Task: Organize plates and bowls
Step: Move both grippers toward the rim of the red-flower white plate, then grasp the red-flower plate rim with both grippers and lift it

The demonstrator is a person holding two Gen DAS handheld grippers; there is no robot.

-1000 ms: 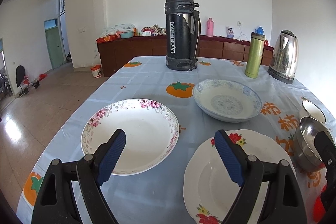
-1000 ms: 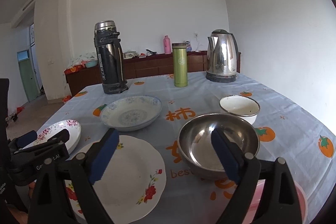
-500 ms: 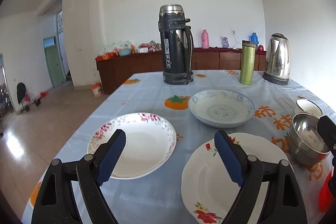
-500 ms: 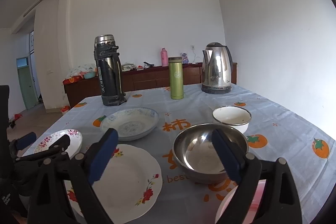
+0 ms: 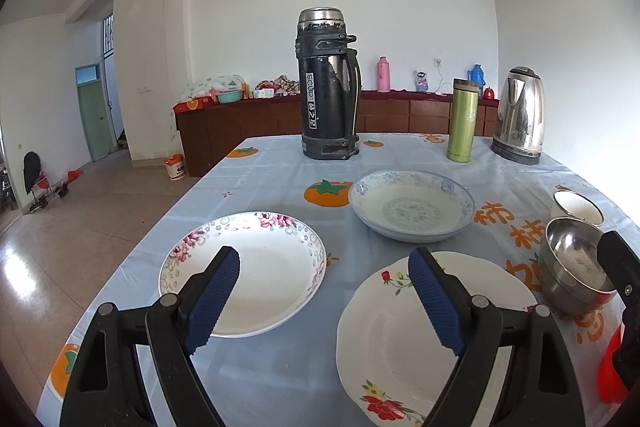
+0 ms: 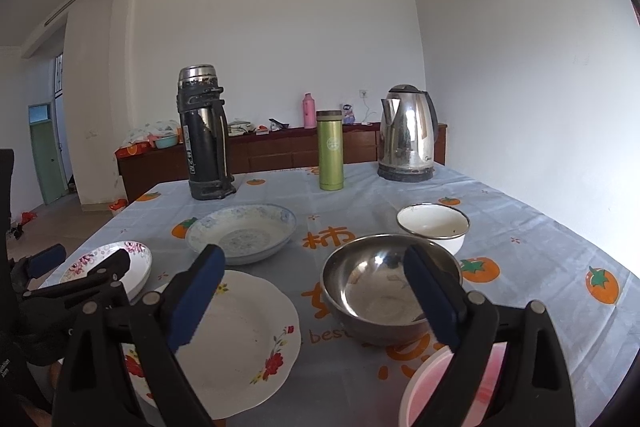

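Both cameras have tipped up and back compared with a second ago: more wall and ceiling, dishes sit lower in frame, so both hands lifted or pulled away from the table instead of going down for a grab. Nothing on the table has moved between the earlier frames and now. Means the sorting hasn't started, likely just a starting pose. Left gripper is wide open, holding nothing, hovering above the gap between the pink-flowered plate and the red-flowered plate. Right gripper is also spread wide and empty, hanging over the steel bowl with the red-flowered plate to its left. Blue-patterned dish sits farther in, mid-table; small white bowl is just behind the steel bowl, seemingly close but apart. Pink bowl at the near edge under the right gripper, partly hidden. All dishes are separate, nothing stacked. Black thermos, green flask and kettle stand at the far end, not in the way. My guess: plates get stacked first, bowls nested after.
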